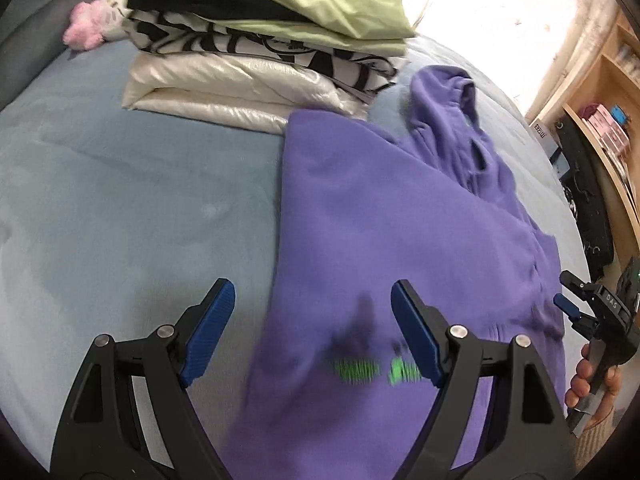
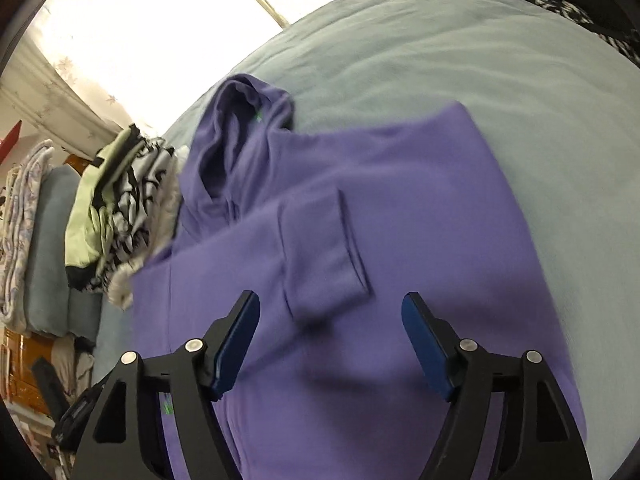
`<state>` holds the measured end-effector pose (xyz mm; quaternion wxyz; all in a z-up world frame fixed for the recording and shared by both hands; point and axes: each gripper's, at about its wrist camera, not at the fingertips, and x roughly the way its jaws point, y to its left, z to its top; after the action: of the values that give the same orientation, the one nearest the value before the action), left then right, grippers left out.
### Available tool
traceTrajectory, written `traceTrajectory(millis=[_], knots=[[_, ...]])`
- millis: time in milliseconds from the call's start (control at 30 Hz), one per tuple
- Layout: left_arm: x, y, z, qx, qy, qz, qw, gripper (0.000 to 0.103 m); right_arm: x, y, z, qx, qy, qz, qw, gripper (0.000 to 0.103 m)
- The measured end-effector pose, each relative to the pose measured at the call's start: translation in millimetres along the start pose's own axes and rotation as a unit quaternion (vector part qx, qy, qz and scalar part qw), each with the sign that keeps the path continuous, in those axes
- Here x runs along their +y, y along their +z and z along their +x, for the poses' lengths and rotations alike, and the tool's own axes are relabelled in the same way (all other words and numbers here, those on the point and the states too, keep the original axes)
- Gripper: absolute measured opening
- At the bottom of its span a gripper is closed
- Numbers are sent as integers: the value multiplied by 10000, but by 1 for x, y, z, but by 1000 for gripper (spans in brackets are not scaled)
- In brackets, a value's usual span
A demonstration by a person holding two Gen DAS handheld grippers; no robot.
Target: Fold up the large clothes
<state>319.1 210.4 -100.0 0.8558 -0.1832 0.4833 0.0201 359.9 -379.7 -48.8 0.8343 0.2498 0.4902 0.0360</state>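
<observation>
Below the left gripper [image 1: 312, 332] lies a purple hoodie [image 1: 380, 216], spread on a pale blue bed [image 1: 120, 200]. The gripper's jaws stand wide with nothing between the blue pads [image 1: 208, 332]; the left pad hangs over bare sheet, the right one over the hoodie's cloth, and the garment's left folded edge runs up between them. A dark print with blurred green lettering [image 1: 376, 370] sits on the cloth just inside the right pad. Ahead of this gripper and to its right the hood [image 1: 452, 120] lies crumpled at the far end of the garment. Ahead and slightly left, touching the hoodie's far corner, is a stack of folded clothes [image 1: 256, 60]: white at the bottom, a black-and-white pattern above it, then black and light green on top. A pink plush toy [image 1: 86, 30] lies left of the stack.

At the left gripper's far right the right gripper [image 1: 570, 296] shows, held in a hand [image 1: 588, 376] at the hoodie's edge.

From the right wrist view, the right gripper [image 2: 332, 348] also hangs with jaws wide apart and empty above the hoodie [image 2: 400, 220]. A sleeve cuff [image 2: 324, 252] is folded across the body just ahead of its jaws. The hood [image 2: 240, 128] lies further ahead and left, the stack [image 2: 120, 208] to the left beside it, and bare bed [image 2: 440, 48] beyond.
</observation>
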Motion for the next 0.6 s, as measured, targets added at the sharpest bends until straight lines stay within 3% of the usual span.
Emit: traceTrajectory(millis=[167,333,367,400,433,467,500,600], knots=[[6,38,42,314,64,-240,9992,78,9,42,53,234,121,-133,9996,76],[4,57,77,513,120,-197,9984,78,25,52,91,224,116,-540,9982,75],[2,58,84,532,143,-193,9983,78,31,52,95,191,120,-718,9972,67],[0,60,87,490,161,-179,9985,70,35,47,97,190,73,-846,9962,48],[-3,61,87,395,145,-135,9990,41,41,47,101,262,49,-1032,9943,38],[-8,63,85,305,78,-36,9995,29,43,41,98,275,108,-1097,9935,24],[-13,63,81,173,206,19,9996,18,48,40,93,196,169,-1154,9930,22],[-28,56,56,-482,443,343,9973,14,66,38,66,-421,435,-1357,9889,21]])
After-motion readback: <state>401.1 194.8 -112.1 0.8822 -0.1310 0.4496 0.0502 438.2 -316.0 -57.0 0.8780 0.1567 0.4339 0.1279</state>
